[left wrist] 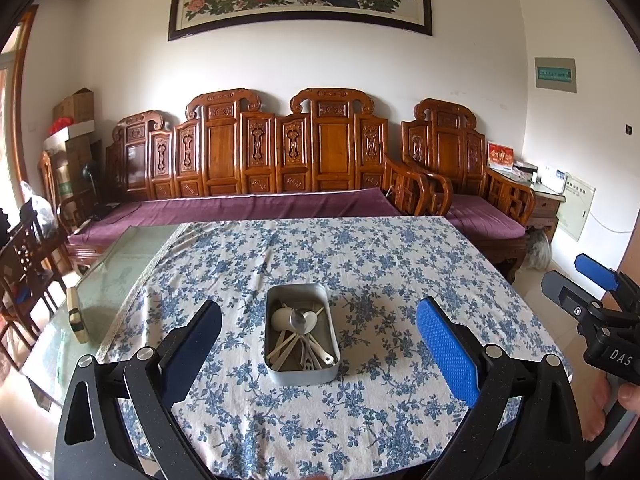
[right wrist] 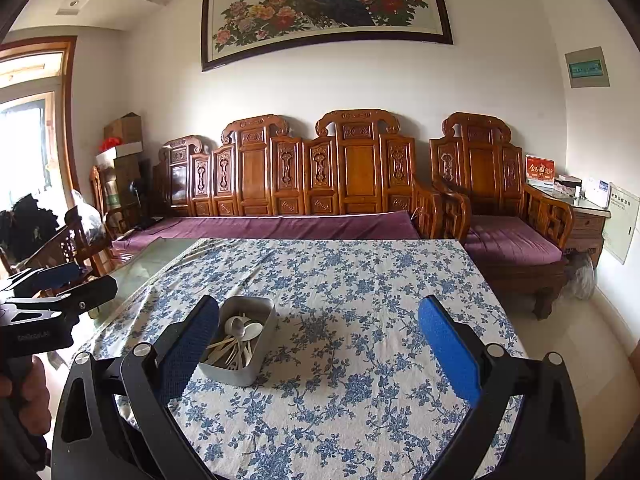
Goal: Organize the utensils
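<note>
A rectangular metal tin (left wrist: 302, 334) sat on the blue-flowered tablecloth (left wrist: 360, 264), roughly at the middle of the covered part of the table. Inside it lay a jumble of white plastic spoons (left wrist: 286, 346) and forks, with one metal spoon (left wrist: 298, 319) resting bowl-up on top of the pile.

The left gripper (left wrist: 319, 334) hovered above the near side of the table with its jaws spread wide and nothing between them; in its own view the tin lay centred in the gap between the two fingers, farther out on the cloth. The right gripper (right wrist: 319, 334) was likewise wide apart and empty, but its view placed the tin (right wrist: 240, 340) off to the left, partly hidden behind the left finger (right wrist: 188, 344), with only bare cloth between the pads.

The left wrist view alone showed the whole interior of the tin and, at its right edge, the right gripper (left wrist: 580, 280) from the side, blue pad uppermost, with a bare foot on the floor below. The right wrist view alone showed the left gripper (right wrist: 68, 280) at its left edge and a window (right wrist: 28, 140) beyond it. Both views showed the uncovered glass tabletop (left wrist: 120, 264) to the left of the cloth, the carved wooden bench (left wrist: 280, 148) with purple cushions behind the table, and the framed peacock painting (right wrist: 324, 4) on the wall.
</note>
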Demonstrator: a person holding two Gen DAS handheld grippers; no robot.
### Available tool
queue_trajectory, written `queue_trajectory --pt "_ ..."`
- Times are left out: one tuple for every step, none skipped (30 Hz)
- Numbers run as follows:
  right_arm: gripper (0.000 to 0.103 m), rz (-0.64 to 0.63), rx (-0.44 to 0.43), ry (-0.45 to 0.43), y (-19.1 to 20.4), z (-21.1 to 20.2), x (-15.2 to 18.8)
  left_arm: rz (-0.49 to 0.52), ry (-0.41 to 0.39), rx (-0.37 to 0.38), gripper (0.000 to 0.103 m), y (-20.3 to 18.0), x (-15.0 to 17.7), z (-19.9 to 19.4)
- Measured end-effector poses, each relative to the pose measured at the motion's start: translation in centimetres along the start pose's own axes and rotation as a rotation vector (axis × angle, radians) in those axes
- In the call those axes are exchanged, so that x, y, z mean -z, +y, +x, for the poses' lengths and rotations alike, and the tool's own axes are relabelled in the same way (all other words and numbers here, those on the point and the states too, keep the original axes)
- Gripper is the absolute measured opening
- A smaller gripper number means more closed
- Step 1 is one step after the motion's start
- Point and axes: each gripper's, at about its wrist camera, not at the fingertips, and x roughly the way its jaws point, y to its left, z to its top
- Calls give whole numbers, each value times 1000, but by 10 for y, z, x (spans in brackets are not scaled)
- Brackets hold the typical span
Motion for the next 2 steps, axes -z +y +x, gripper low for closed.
queue_trajectory --pt "100 -1 0 0 0 0 0 -1 0 2 94 -1 0 -1" --pt "100 -1 1 0 1 0 -1 -2 0 3 94 -1 0 -1"
